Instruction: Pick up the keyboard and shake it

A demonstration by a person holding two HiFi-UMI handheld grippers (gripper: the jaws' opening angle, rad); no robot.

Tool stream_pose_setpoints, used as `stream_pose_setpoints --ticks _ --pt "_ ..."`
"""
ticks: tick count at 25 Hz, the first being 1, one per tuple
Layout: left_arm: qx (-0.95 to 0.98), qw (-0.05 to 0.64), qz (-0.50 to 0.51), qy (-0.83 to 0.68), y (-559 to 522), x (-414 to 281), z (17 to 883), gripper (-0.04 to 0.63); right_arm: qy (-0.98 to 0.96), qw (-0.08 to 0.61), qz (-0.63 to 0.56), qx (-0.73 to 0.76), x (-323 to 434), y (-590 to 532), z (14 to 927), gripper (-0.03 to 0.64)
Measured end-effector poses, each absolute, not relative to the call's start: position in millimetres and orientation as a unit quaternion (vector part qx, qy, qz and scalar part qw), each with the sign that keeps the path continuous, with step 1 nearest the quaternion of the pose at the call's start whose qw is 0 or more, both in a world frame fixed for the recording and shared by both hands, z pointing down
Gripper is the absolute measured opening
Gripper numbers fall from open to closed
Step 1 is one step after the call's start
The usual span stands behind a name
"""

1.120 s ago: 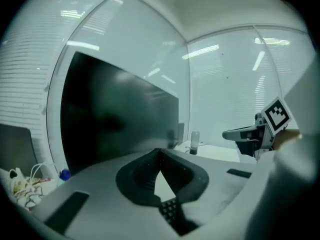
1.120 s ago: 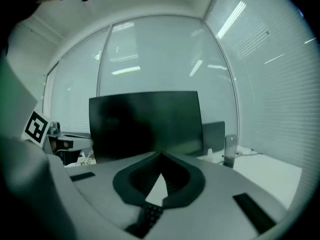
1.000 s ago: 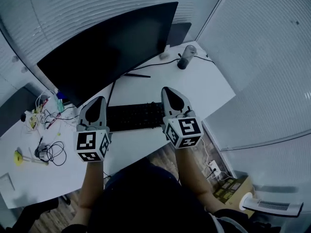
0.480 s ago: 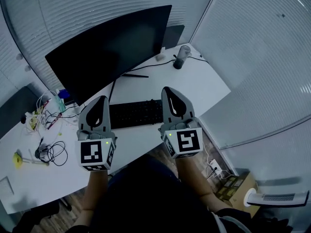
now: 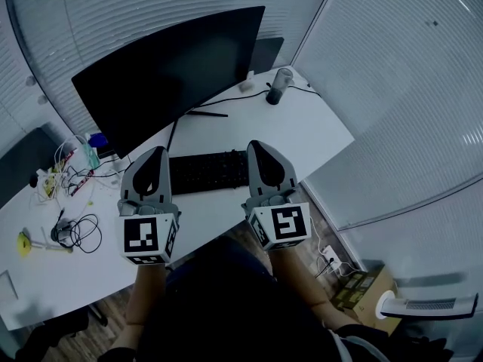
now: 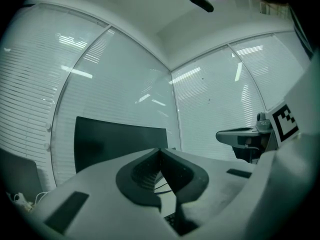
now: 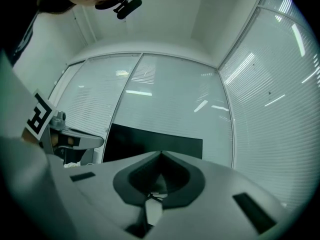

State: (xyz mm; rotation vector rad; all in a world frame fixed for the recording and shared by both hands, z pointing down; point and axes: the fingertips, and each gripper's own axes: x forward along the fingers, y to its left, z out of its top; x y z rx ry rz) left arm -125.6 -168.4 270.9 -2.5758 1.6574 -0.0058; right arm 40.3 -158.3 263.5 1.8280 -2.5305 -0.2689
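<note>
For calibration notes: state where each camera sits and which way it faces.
Head view: on the head, steeply down at desk, keyboard, monitor; left gripper, right gripper, forearms show.
Left gripper view: on that gripper, along its shut fingers toward the monitor; right gripper at right.
Right gripper view: on that gripper, along its shut fingers toward the monitor; left gripper at left.
Shared: all three show the monitor.

One monitor, one keyboard, one dark cylinder, two grippers.
</note>
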Motion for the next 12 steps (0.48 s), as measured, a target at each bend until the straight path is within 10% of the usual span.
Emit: stream_pose_setpoints --ticks 12 --pt "-0.841 0.035 -0.012 0.540 -169.8 -121.9 276.2 0.023 -0.807 0.006 -0.082 0.585 46.7 -159.8 266.1 0.026"
